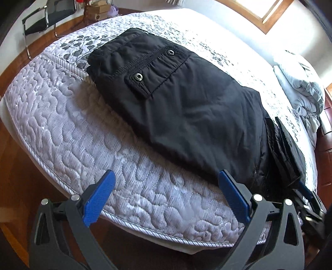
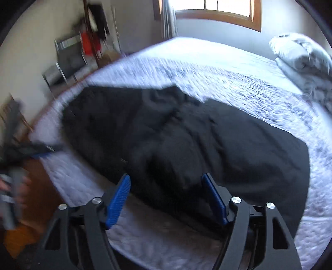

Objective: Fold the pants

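Note:
Black pants [image 1: 176,99] lie folded on the quilted mattress [image 1: 72,133], waistband and snap pocket to the far left. My left gripper [image 1: 166,176] is open and empty, hovering at the mattress's near edge just short of the pants' near hem. The right gripper also shows at the lower right of the left wrist view [image 1: 307,193], beside the pants' right end. In the blurred right wrist view the pants [image 2: 186,135] spread across the bed, and my right gripper [image 2: 167,179] is open over their near edge, holding nothing.
A grey bundled blanket [image 1: 300,87] lies on the bed at the right. A metal chair [image 1: 47,14] and cardboard boxes [image 1: 97,11] stand on the wooden floor beyond the bed's far left. A window [image 2: 217,10] is behind the bed.

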Motion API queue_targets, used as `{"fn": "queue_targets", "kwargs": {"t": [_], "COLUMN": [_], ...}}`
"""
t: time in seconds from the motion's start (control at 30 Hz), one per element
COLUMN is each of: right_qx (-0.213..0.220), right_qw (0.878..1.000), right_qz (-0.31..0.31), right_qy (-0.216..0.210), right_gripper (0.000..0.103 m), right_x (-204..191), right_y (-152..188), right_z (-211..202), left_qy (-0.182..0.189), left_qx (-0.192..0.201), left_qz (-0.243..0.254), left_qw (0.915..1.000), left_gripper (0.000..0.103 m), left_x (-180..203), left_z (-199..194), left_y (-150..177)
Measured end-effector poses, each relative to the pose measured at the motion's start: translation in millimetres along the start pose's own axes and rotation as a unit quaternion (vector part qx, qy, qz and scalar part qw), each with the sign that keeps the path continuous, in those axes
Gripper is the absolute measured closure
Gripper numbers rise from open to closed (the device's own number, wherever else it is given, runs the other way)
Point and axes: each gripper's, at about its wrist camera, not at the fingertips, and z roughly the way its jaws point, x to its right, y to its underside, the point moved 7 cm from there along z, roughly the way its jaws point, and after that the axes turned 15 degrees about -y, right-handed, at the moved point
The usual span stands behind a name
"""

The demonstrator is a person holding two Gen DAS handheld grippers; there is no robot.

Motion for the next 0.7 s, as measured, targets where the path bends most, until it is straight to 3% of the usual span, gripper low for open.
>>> {"fn": "queue_targets", "kwargs": {"t": [0.07,0.1,0.2,0.37,0.43,0.47,0.53,0.57,0.7], "right_qx": [0.028,0.03,0.004,-0.04,-0.05,-0.056,-0.066,-0.069,-0.038], "right_qw": [0.999,0.999,0.999,0.996,0.993,0.992,0.992,0.993,0.996], "right_qz": [0.029,0.031,-0.01,-0.05,-0.064,-0.063,-0.047,-0.037,-0.032], "right_qy": [-0.017,-0.005,0.039,0.064,0.088,0.098,0.093,0.088,0.078], "right_gripper": [0.031,0.031,0.031,0.033,0.044,0.058,0.069,0.079,0.093], "right_x": [2,5,3,-4,-2,1,8,11,4], "right_y": [-4,-6,-4,5,7,7,8,7,-5], "right_z": [-15,-20,-14,10,17,19,24,25,8], "left_qy": [0.003,0.006,0.011,-0.002,-0.005,-0.005,-0.005,-0.007,-0.009], "left_qx": [-0.004,-0.006,-0.008,0.005,0.007,0.007,0.007,0.008,0.008], "left_qz": [-0.005,-0.01,-0.019,-0.004,0.0,0.0,-0.002,-0.004,-0.012], "left_qw": [1.0,0.9999,0.9997,1.0,1.0,1.0,1.0,0.9999,0.9999], "left_gripper": [0.004,0.004,0.004,0.004,0.004,0.004,0.004,0.004,0.004], "left_x": [0,-1,0,2,1,0,-3,-5,-13], "left_z": [2,3,4,2,1,1,1,1,3], "left_y": [0,1,1,2,3,3,3,3,3]}}
